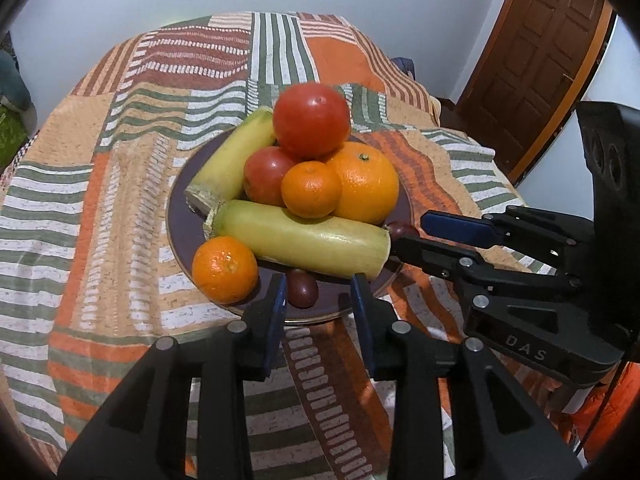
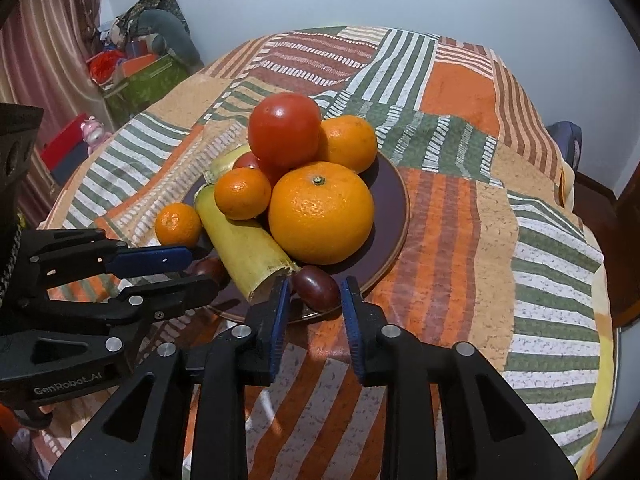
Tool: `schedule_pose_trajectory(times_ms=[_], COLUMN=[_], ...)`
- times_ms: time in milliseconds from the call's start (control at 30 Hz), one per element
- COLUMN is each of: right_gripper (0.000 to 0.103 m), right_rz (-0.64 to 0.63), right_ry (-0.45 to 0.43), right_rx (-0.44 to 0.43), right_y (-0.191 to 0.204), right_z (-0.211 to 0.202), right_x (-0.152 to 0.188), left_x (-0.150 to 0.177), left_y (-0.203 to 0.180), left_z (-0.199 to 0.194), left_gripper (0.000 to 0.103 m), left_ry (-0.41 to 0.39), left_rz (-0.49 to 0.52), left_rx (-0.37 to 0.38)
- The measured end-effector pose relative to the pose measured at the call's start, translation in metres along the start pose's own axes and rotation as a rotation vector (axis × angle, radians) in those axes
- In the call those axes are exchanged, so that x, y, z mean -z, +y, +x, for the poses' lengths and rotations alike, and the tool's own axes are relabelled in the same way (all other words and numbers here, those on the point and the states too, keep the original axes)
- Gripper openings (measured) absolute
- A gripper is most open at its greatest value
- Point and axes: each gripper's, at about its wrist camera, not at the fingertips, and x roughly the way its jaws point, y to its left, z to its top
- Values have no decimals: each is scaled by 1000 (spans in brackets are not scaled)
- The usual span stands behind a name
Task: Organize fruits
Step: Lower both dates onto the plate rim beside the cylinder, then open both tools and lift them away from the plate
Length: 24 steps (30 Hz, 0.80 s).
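Nearest the lens: left gripper (image 1: 319, 298) at the near rim of the dark plate (image 1: 180, 216), fingers (image 1: 276, 312) parted, a small dark grape (image 1: 303, 289) lying loose between the blue pads, not pinched. Right gripper (image 2: 314, 300) likewise at the plate's rim, fingers parted around a second dark grape (image 2: 315, 290), pads clear of it.

On the plate: two pale green gourds (image 1: 304, 246), one across the near side, one angled toward the far left. Piled behind: large red tomato (image 1: 311, 120) on top, a second tomato (image 1: 266, 176) below it, a small mandarin (image 1: 311, 189), a big orange (image 1: 366, 182). Another mandarin (image 1: 225, 270) at the plate's near-left edge. From the right wrist view, one more orange (image 2: 347, 143) behind the tomato.

Under the plate: patchwork striped cloth (image 1: 100, 200) over the counter. Beyond it, white wall, brown door (image 1: 540, 60) far right, cluttered boxes (image 2: 136, 76) far left.

Second tomato and far gourd mostly hidden behind the pile. Plate's near rim cut off by the fingers.
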Motion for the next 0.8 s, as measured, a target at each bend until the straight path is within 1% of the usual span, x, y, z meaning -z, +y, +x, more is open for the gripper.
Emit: schedule_pose_trajectory(times_ms=[133, 200, 300, 400, 433, 533, 567, 600, 633, 700, 800], right_gripper=[28, 28, 28, 28, 28, 28, 28, 28, 28, 29, 35], right_rz=[8, 15, 21, 19, 19, 15, 14, 13, 12, 10, 9], right_ry=[-30, -61, -118, -200, -229, -334, -367, -391, -430, -489, -568], right_rx=[6, 9, 15, 26, 26, 37, 41, 42, 40, 36, 42], right_y=[1, 2, 7, 17, 21, 34, 39, 43, 49, 57, 69], right_z=[-15, -31, -60, -100, -115, -165, -181, -191, -209, -235, -265], right_x=[-4, -8, -11, -13, -12, -10, -8, -8, -4, 1, 12], left_x=[-2, -4, -4, -5, -4, 1, 5, 7, 12, 17, 32], left_y=[-2, -4, -8, -16, -20, -33, -39, -43, -49, -59, -75], left_z=[-26, -43, -84, -128, -149, -193, -213, -224, -240, -261, -291], left_gripper=[33, 33, 33, 33, 33, 33, 33, 33, 33, 33, 35], left_ry=[-52, -89, -176, -269, -312, -408, -451, -474, -508, -546, -604], left_rz=[-8, -11, -16, -17, -16, -7, -1, 1, 6, 14, 38], left_rx=[-12, -20, -37, -53, -59, -73, -79, -80, -84, -96, -109])
